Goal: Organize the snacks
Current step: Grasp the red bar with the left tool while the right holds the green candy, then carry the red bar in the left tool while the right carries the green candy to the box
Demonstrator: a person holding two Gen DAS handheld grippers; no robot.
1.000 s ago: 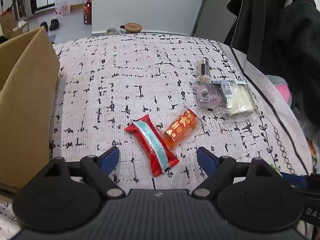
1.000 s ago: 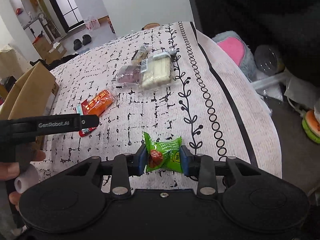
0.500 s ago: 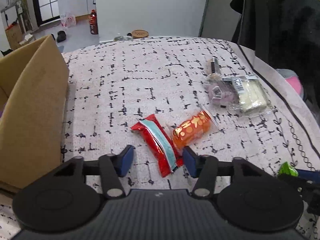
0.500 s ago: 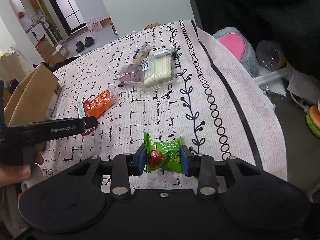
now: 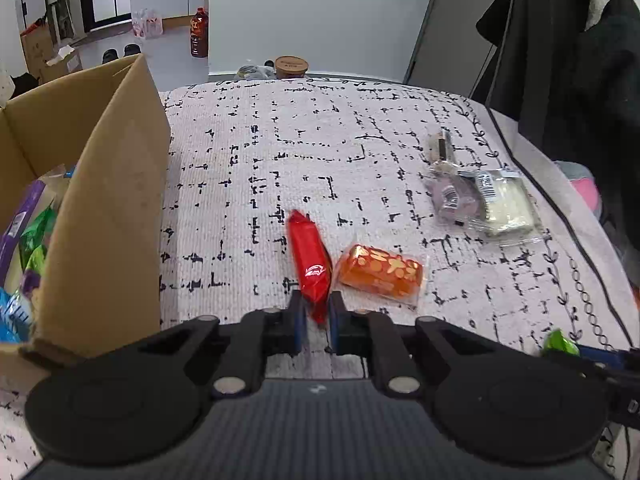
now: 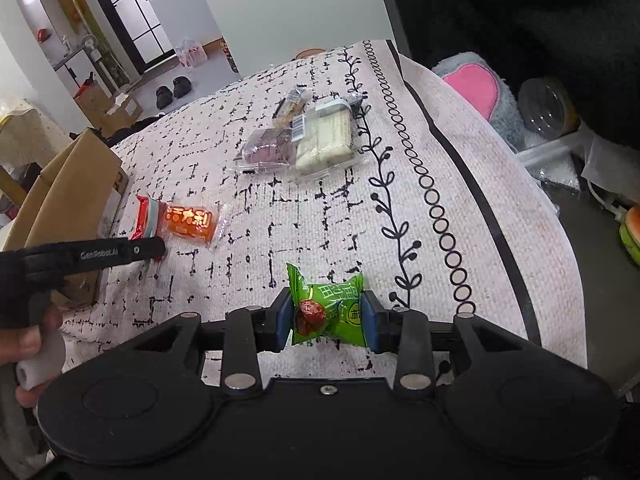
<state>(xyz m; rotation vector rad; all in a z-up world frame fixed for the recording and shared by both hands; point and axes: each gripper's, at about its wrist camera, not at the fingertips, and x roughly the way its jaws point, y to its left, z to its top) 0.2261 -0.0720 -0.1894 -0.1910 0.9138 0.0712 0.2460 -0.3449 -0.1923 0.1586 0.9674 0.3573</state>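
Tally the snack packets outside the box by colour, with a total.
Red: 1, red packet
Orange: 1, orange packet
Green: 1, green packet
Purple: 1, purple packet
Cream: 1, cream packet
Dark: 1, small dark packet
Total: 6

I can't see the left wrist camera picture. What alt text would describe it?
The left gripper has just closed its blue pads on the near end of a red snack packet lying on a patterned tablecloth. An orange packet lies beside it; an open cardboard box holding snacks stands left.
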